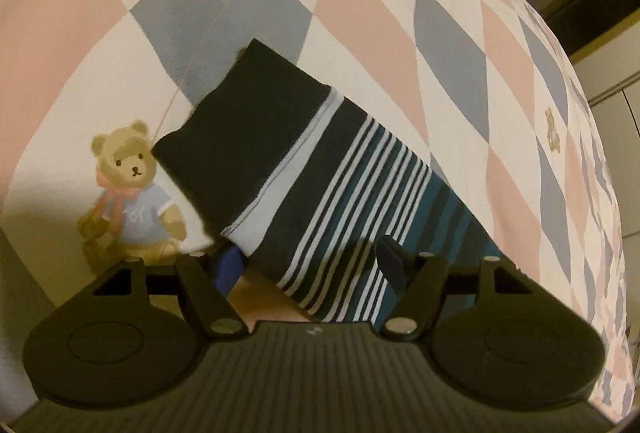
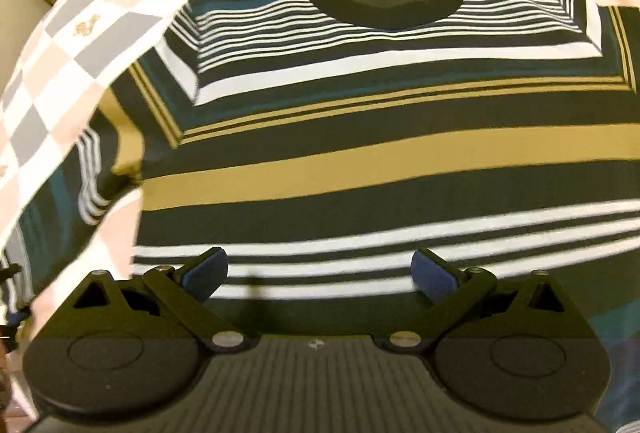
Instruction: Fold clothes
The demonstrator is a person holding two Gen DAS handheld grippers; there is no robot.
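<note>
Lying flat on a checked bedsheet [image 2: 60, 33] printed with teddy bears: a striped shirt [image 2: 360, 153], collar [image 2: 380, 9] far from the right-wrist camera, one sleeve [image 1: 288, 161] stretched out toward the printed bear [image 1: 132, 193] in the left view. Hovering over the hem, right gripper [image 2: 320, 273] spread wide, nothing between its pads. Left gripper [image 1: 308, 265] also parted, sleeve cloth draped across between its fingers; whether pinched, cannot tell.

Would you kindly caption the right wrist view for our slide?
Open right gripper poised over the hem of a striped crew-neck T-shirt spread flat on a checked teddy-bear bedsheet.
</note>
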